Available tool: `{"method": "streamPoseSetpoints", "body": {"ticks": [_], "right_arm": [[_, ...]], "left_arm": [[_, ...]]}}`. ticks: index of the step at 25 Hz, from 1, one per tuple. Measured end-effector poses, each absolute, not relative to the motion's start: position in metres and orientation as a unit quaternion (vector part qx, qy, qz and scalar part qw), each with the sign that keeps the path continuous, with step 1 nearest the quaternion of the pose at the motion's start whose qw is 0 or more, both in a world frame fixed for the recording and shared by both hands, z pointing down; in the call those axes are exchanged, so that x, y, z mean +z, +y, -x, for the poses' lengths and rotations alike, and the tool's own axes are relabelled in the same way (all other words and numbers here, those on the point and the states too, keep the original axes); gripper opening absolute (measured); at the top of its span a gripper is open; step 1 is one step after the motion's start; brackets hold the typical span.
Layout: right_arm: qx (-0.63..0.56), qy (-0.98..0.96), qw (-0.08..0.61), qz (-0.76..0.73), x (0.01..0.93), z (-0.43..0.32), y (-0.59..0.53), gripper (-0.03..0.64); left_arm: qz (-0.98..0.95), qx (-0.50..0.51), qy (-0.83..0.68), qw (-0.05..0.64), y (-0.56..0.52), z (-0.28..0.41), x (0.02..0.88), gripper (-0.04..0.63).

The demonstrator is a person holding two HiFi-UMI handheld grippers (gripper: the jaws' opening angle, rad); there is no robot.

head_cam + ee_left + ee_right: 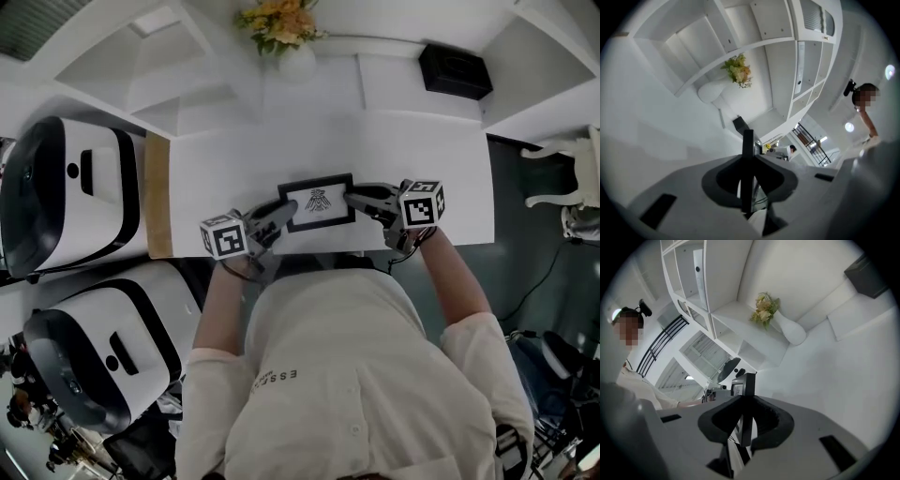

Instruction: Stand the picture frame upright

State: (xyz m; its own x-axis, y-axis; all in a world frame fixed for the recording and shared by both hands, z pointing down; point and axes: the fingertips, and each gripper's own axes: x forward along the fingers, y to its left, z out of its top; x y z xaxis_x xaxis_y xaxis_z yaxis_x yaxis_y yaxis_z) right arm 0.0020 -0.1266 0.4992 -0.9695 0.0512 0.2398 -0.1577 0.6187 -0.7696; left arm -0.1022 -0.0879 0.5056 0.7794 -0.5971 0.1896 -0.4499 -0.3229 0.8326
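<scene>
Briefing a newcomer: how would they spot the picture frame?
Find the white table before the person. At its near edge, the picture frame is clamped between the left gripper and right gripper: the only thin black border around a white bird print.

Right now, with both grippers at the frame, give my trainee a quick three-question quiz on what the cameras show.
1. True or false: only the right gripper holds the picture frame.
2. Which stands beyond the frame, near the wall? A) a desk lamp B) a vase of flowers C) a stack of books
3. Fill in: in the head view, the black box sits up and to the ____ of the frame.

Key
1. False. The left gripper is shut on the frame's other end as well.
2. B.
3. Right.
</scene>
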Motion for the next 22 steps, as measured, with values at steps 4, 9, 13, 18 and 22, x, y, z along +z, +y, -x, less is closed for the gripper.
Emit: {"method": "streamPoseSetpoints", "body": {"ticks": [4, 9, 13, 18, 22], "right_arm": [[0.414, -0.900, 0.126, -0.051, 0.499, 0.030, -0.135, 0.084], [0.394, -0.906, 0.131, -0.079, 0.498, 0.068, -0.150, 0.084], [0.381, -0.907, 0.148, -0.101, 0.506, 0.095, -0.160, 0.084], [0.361, -0.908, 0.169, -0.127, 0.513, 0.127, -0.178, 0.086], [0.344, -0.909, 0.187, -0.145, 0.521, 0.149, -0.194, 0.086]], "left_arm": [[-0.829, -0.030, -0.330, 0.450, -0.099, 0.134, 0.504, 0.075], [-0.839, -0.007, -0.330, 0.433, -0.118, 0.172, 0.507, 0.075], [-0.844, 0.008, -0.328, 0.425, -0.130, 0.200, 0.514, 0.075], [-0.851, 0.024, -0.337, 0.403, -0.149, 0.230, 0.520, 0.077], [-0.855, 0.038, -0.352, 0.379, -0.166, 0.252, 0.527, 0.081]]}}
